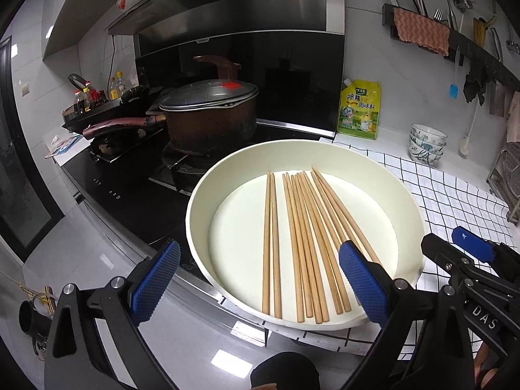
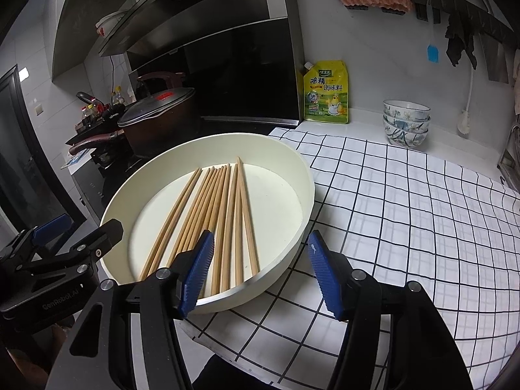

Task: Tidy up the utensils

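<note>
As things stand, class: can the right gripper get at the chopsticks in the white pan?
Probably yes. The right gripper hangs open at the near rim of the white pan, and the chopsticks lie uncovered with nothing over them.

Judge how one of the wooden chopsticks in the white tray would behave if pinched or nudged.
The wooden chopsticks look thin, straight and rigid, so probably stiff and light. Lying loose and packed side by side, one would likely slide or roll on the smooth tray floor and drag neighbours along. Being slender, it may pivot if gripped off-centre.
</note>
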Available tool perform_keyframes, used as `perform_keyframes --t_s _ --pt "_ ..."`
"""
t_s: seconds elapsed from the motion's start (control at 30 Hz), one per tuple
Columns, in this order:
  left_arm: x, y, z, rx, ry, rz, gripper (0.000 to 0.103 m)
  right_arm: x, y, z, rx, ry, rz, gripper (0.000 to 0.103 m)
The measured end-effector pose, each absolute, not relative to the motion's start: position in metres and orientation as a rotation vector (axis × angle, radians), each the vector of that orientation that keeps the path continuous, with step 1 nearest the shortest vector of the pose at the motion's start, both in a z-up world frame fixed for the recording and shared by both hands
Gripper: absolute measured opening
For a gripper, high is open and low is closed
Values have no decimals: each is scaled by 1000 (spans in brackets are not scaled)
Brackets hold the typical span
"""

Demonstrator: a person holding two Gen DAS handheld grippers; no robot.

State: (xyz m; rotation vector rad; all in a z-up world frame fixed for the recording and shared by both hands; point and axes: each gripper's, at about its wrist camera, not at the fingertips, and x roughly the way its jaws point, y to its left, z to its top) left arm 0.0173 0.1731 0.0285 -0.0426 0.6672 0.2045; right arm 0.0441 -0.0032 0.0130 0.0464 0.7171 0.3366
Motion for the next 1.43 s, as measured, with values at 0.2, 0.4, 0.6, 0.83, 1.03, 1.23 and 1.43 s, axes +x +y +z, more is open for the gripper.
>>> perform_keyframes --t_s 0.2,0.4,0.6,0.83,1.03,1.23,1.43 --pt "17 172 29 -44 669 192 97 43 -3 13 45 717 338 58" --pt "16 169 28 -34 670 187 97 42 -4 14 44 718 339 58" --pt "17 168 28 -35 673 185 97 42 -4 14 44 718 339 58" --pt "18 167 27 -33 674 189 97 42 -5 14 41 718 342 58" --pt "17 167 27 -31 675 186 97 42 -6 14 43 716 342 58" --pt "16 166 26 -31 675 186 97 42 -7 14 48 717 340 58" --pt "16 165 26 -32 680 187 97 41 -7 14 49 716 340 58"
